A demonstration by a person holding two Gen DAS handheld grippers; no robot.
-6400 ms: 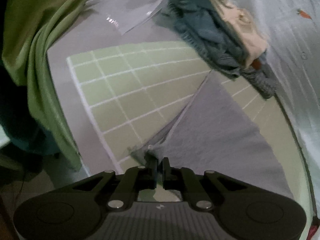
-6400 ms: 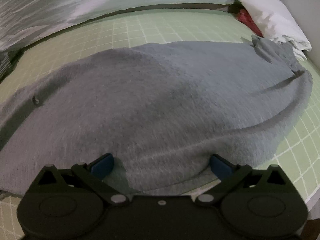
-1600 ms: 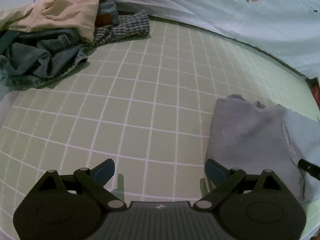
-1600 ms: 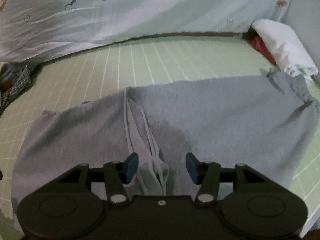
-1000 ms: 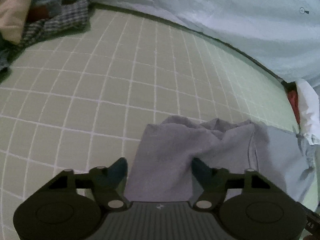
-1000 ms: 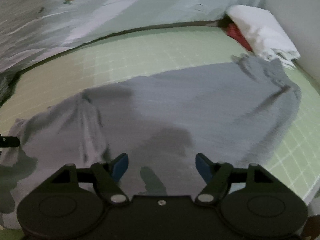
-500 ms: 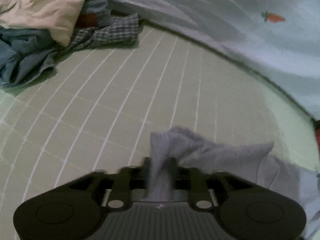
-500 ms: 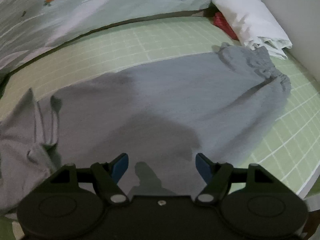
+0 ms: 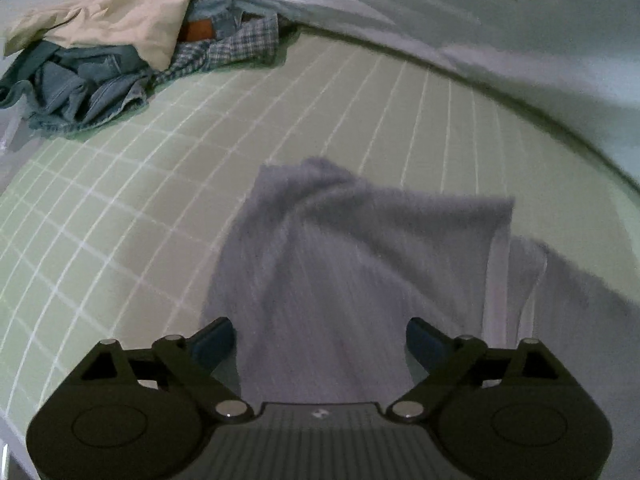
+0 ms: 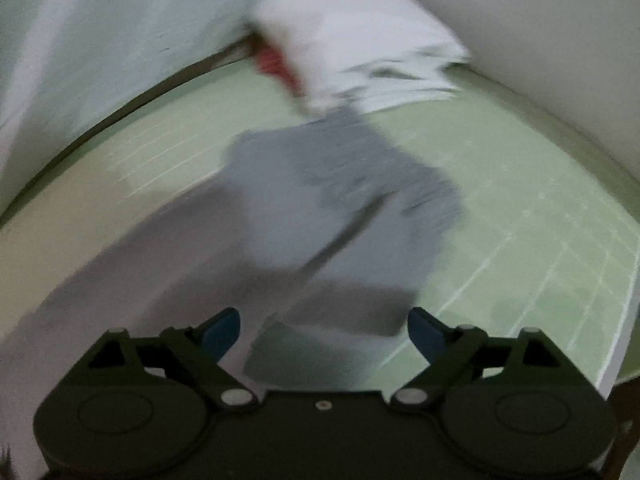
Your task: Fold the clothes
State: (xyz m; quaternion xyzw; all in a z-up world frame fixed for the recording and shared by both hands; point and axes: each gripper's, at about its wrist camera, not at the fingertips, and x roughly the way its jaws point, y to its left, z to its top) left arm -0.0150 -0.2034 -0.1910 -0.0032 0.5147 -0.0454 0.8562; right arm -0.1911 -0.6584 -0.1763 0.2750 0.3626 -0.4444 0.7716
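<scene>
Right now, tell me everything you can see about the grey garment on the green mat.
The grey garment is soft, plain knit-looking cloth lying on the green grid mat. Its near end is rumpled, with one layer folded over and a paler seam or edge along the right. In the right wrist view, though blurred, it stretches toward the white folded stack. The open left claw straddles its near end; the open right claw hovers over it. Neither grips it.
</scene>
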